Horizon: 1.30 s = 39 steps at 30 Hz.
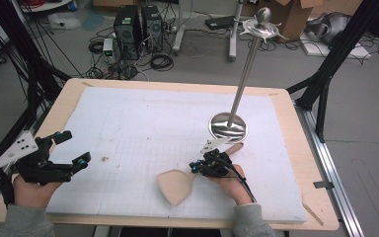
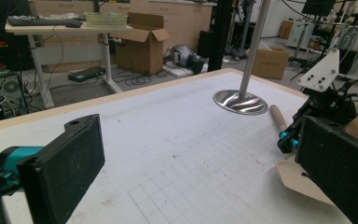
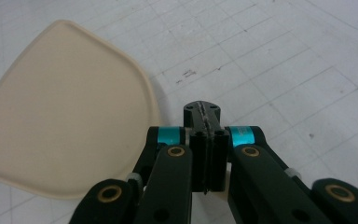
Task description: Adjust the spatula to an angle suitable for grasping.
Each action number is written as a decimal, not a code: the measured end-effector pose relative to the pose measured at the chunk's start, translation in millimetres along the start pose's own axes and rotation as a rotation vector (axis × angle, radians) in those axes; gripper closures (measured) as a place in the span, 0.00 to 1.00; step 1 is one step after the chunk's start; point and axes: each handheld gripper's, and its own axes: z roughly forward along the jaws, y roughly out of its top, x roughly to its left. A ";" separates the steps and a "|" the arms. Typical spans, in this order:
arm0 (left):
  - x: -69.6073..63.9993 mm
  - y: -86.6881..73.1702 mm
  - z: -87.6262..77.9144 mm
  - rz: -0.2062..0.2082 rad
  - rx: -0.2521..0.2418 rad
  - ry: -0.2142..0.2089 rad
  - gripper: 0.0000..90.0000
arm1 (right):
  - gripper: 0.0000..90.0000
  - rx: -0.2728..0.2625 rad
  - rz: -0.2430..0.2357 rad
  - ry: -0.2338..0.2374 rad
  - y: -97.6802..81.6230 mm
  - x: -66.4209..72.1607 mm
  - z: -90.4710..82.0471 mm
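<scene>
A person sits at a wooden table (image 1: 64,98) covered by a white gridded foam mat (image 1: 143,128), holding a two-jaw gripper in each hand. Seen from above, the left gripper (image 1: 74,148) rests at the left edge of the mat, held in the person's left hand (image 1: 29,190), its two black jaws spread well apart with nothing between them; its own view shows the two pads (image 2: 74,158) wide open over bare mat. The right gripper (image 1: 196,167) lies near the front middle of the mat in the right hand (image 1: 234,185), and its jaws are pressed together; its own view shows the pads meeting in a thin seam. A beige spatula (image 1: 175,185) with a broad, flat, rounded blade lies on the mat just left of the right gripper, its wooden handle (image 1: 234,148) running back under that gripper; whether the jaws pinch the handle cannot be told. Beyond it stands a metal pole stand (image 1: 228,126) on a round shiny base, well apart from the left gripper
</scene>
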 end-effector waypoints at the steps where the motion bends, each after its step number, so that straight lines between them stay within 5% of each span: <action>1: 0.0 -0.1 -0.1 -0.002 -0.001 0.001 0.02 | 1.00 0.003 0.001 0.007 -1.9 1.7 -2.4; 11: -0.1 -0.4 0.9 -0.004 0.000 0.001 0.02 | 1.00 -0.009 -0.049 0.013 -11.2 6.6 -10.2; 39: -1.7 -0.8 4.3 -0.009 0.016 -0.001 0.02 | 1.00 -0.007 -0.050 0.033 -34.1 16.7 -32.2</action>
